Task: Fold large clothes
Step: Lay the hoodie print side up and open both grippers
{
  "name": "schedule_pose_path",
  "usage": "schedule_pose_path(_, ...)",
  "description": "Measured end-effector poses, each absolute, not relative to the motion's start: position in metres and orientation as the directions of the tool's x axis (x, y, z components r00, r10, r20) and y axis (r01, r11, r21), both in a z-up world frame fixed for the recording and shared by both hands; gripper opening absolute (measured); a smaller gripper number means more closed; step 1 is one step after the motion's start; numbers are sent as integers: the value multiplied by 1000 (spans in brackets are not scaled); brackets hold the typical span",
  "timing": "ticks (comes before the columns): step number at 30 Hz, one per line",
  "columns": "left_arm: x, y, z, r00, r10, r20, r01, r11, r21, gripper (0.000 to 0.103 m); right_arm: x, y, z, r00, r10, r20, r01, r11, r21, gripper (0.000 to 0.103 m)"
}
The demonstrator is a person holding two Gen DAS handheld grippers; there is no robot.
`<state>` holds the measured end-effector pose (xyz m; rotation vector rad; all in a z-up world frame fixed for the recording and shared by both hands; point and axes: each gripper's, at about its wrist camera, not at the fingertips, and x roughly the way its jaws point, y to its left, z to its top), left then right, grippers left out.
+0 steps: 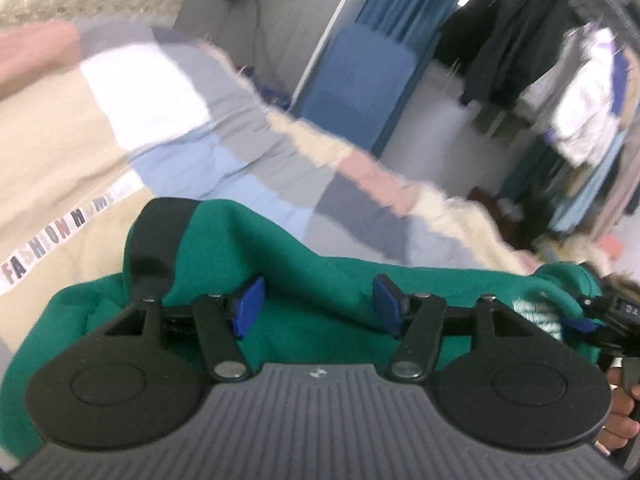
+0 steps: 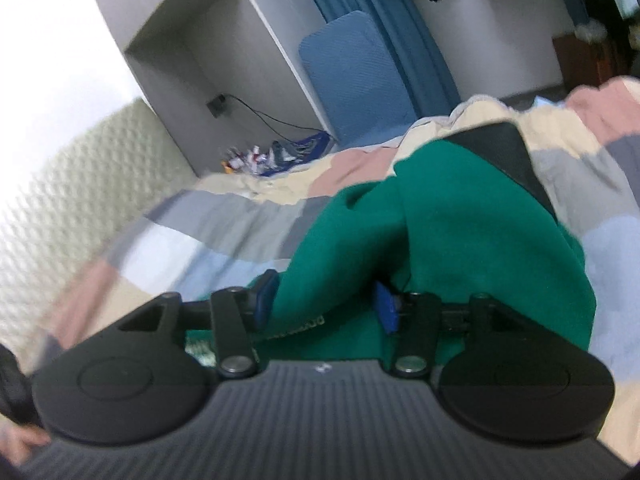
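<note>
Both grippers, left and right, gape unclenched over the green sweatshirt.

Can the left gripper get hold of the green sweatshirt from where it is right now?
Probably yes. The left gripper is open with the green sweatshirt bunched right in front of its blue fingers, and nothing lies between them. The patchwork bedcover sits beyond it.

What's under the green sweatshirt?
The green fleece sweatshirt lies on a pastel patchwork quilt, visible all round it. Whatever is directly beneath the sweatshirt is covered.
</note>
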<state>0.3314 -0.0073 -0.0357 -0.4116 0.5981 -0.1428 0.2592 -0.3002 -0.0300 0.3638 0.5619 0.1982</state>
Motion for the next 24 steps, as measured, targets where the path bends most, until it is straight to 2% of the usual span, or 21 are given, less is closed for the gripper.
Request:
schedule_pose_path(4, 376, -5, -60, 769, -231, -596, -36, 915, -401, 67, 295, -301, -67, 781, 263, -567, -60, 935, 350, 56)
schedule_pose_path(11, 399, -14, -82, 708, -200, -677, -37, 947, -318, 69, 316, -296, -97, 748, 258, -611, -61, 944, 324, 56)
schedule_pose_path(16, 382, -9, -68, 729, -214, -650, -24, 941, -337, 69, 309, -289, -87, 750, 217, -625, -30, 955, 295, 56)
schedule_pose_path(24, 299, -1, -26, 776, -217, -592, 29, 950, -310, 70, 253, -272, -48, 779, 168, -604, -20, 970, 243, 57)
